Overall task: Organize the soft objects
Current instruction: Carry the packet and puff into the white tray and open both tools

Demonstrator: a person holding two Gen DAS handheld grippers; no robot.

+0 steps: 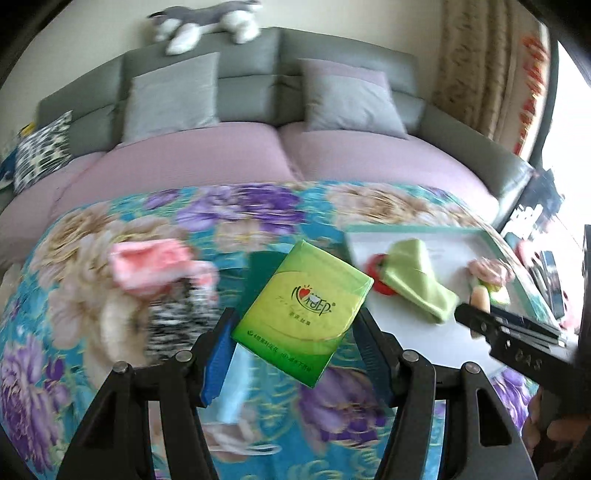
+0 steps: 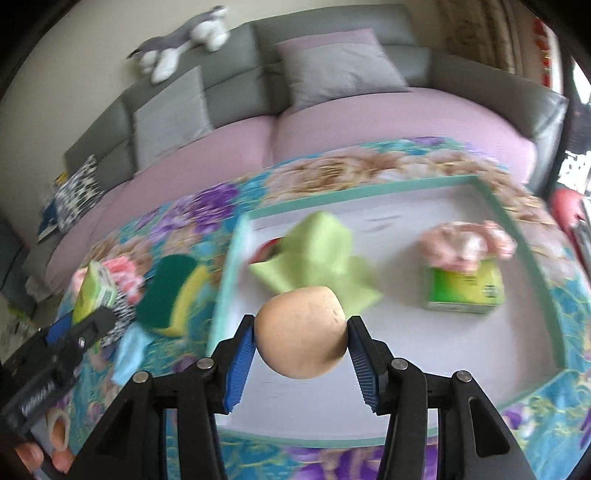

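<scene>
My left gripper (image 1: 295,328) is shut on a green tissue pack (image 1: 303,310) and holds it above the floral cloth; the pack also shows in the right wrist view (image 2: 94,291). My right gripper (image 2: 301,332) is shut on a tan soft ball (image 2: 301,332) above the white tray (image 2: 406,369). In the tray lie a light green cloth (image 2: 317,254) over a red object (image 2: 269,245), and a second green tissue pack (image 2: 463,291) with a pink flower (image 2: 465,240) on it. A pink fluffy cloth (image 1: 155,266) and a black-and-white cloth (image 1: 177,317) lie left of the tray.
A green-and-yellow sponge (image 2: 171,295) and a light blue cloth (image 2: 131,350) lie on the floral cloth (image 1: 110,369) beside the tray's left rim. Behind is a sofa with grey cushions (image 1: 170,96), a patterned pillow (image 1: 40,151) and a plush husky (image 1: 207,22).
</scene>
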